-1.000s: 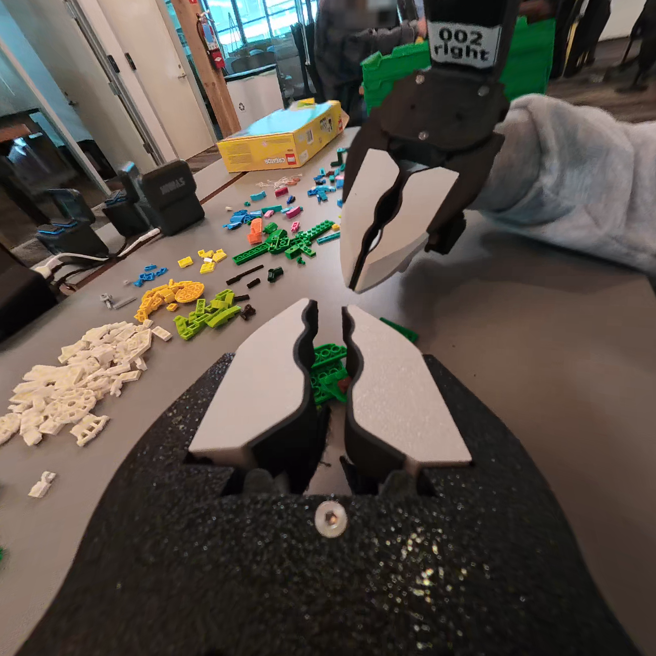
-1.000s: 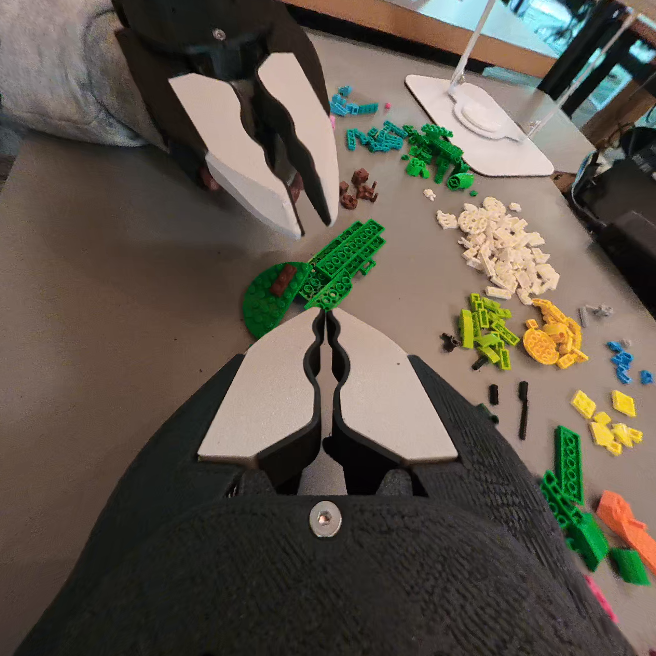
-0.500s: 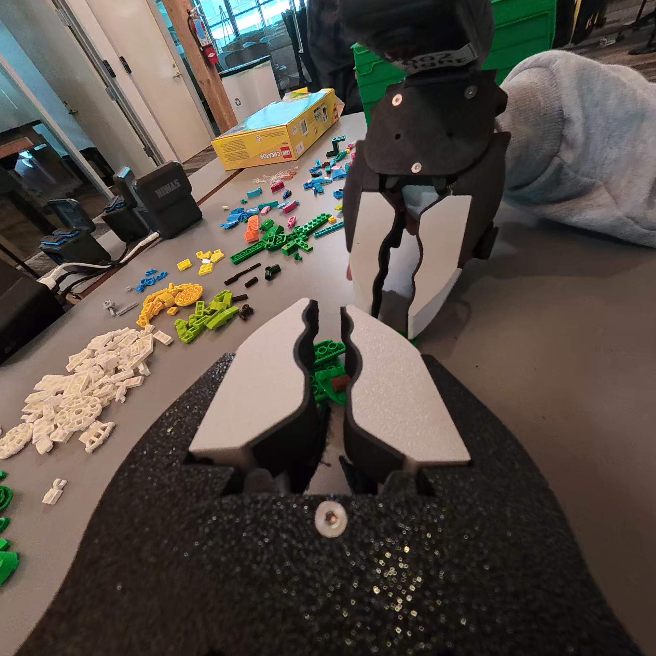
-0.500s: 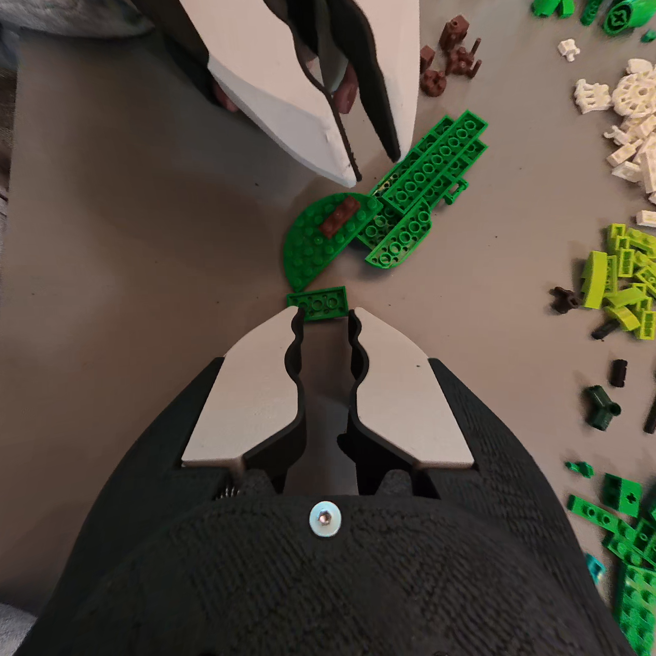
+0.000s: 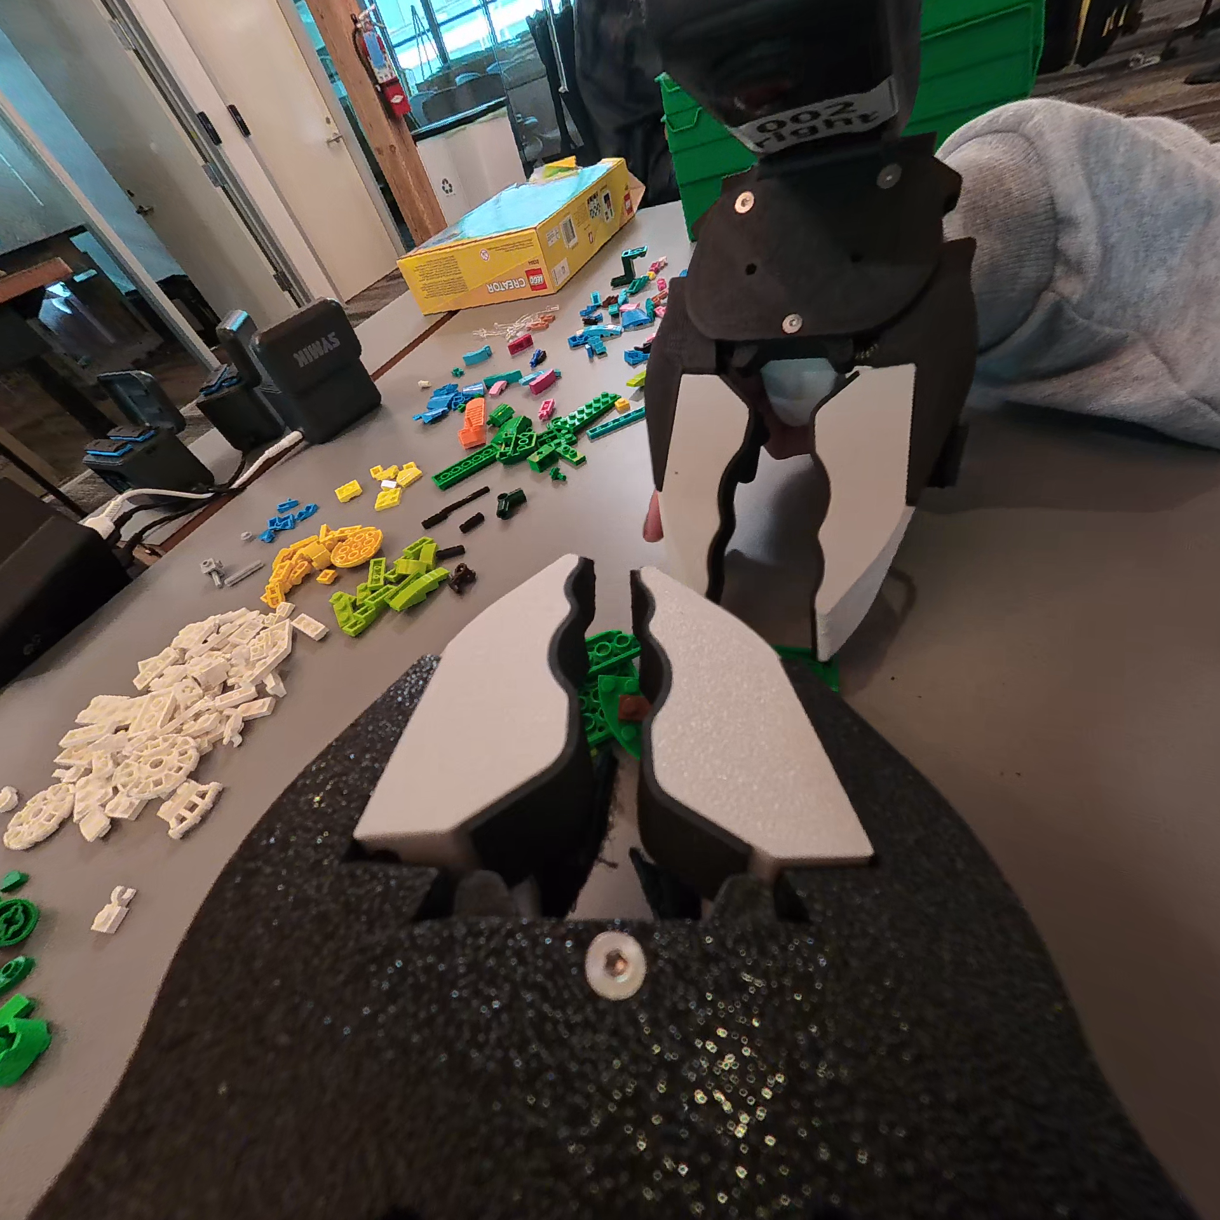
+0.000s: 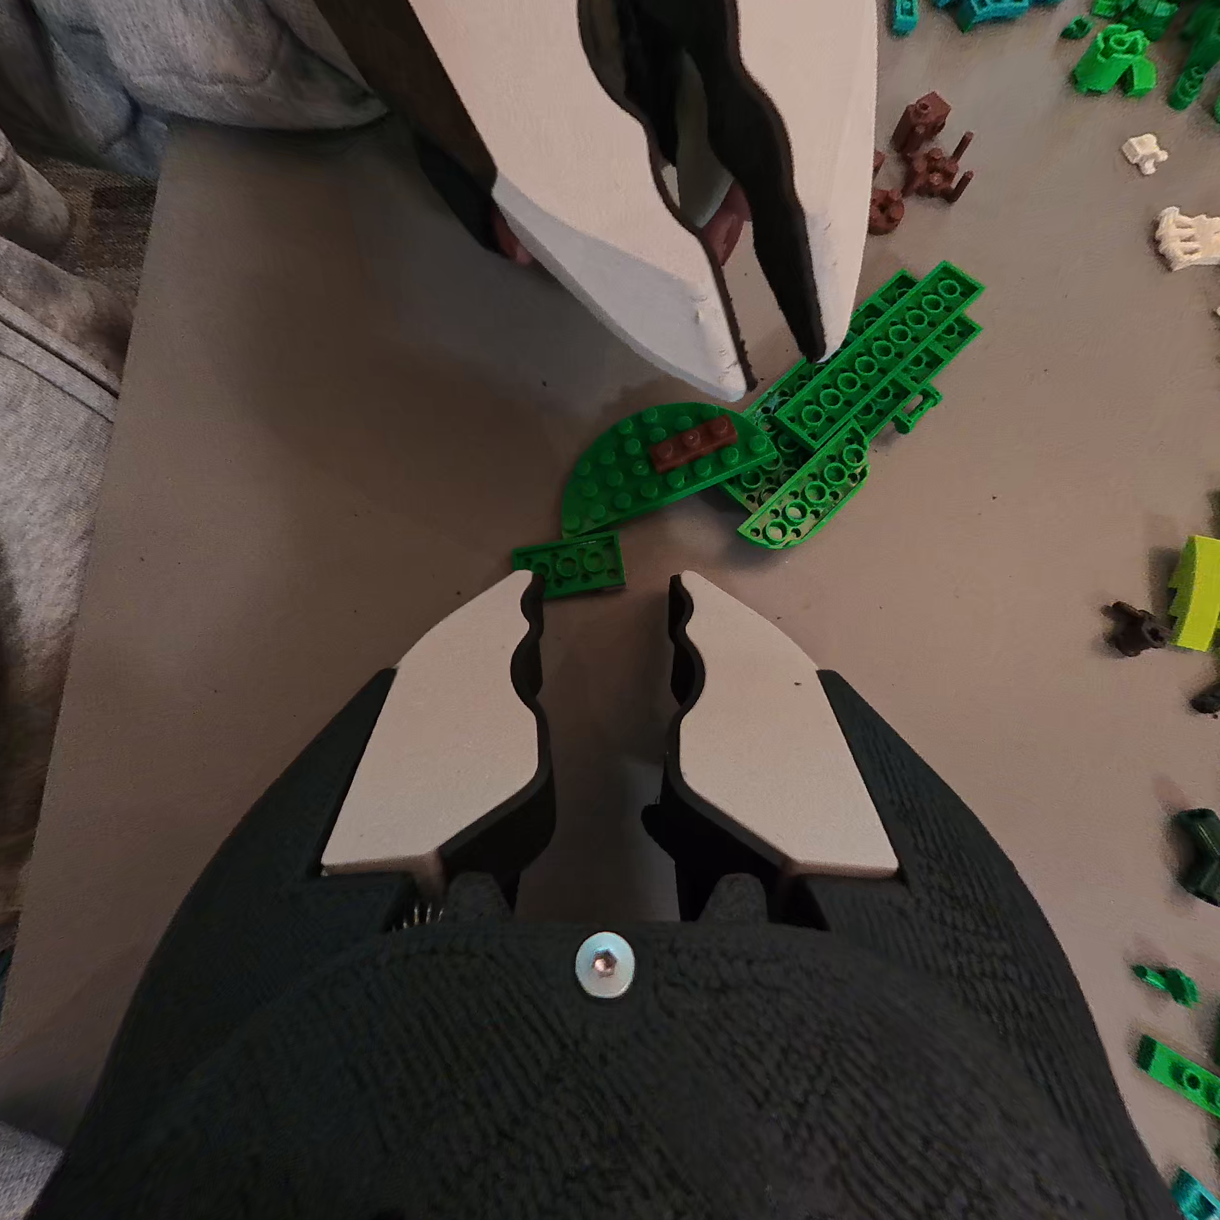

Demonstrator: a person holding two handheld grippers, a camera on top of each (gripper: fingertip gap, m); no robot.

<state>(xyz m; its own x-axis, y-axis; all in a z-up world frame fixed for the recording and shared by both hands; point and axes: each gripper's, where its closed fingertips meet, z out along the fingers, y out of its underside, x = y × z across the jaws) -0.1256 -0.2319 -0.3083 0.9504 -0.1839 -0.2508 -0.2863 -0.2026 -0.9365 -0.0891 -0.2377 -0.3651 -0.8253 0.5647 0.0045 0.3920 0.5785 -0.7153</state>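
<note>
My left gripper [image 5: 610, 571] has its jaws a narrow way apart with nothing pressed between the pads. Its tips hover at a pile of green plates [image 5: 610, 660]. The right wrist view shows the left gripper [image 6: 782, 373] at the end of the long green plates [image 6: 878, 356], beside a half-round green plate [image 6: 634, 475] carrying a brown plate [image 6: 693, 442]. My right gripper [image 6: 606, 581] is open and empty, pointing down at the table. A small green plate [image 6: 571, 564] lies upside down at its left fingertip. The right gripper also shows in the left wrist view [image 5: 772, 627].
Sorted brick piles lie on the grey table [image 5: 990, 726]: white [image 5: 165, 713], lime [image 5: 389, 587], yellow [image 5: 323, 554] and more green [image 5: 521, 442]. A yellow box [image 5: 521, 244] and black devices [image 5: 310, 370] stand at the back. Brown pieces [image 6: 924, 158] lie nearby. A grey sleeve [image 5: 1089, 264] is at right. The grippers' ends are close to 7 cm from one another.
My right gripper came down close to the table and went from shut to wide open; the small green plate now shows at its tips. My left gripper stayed over the green pile.
</note>
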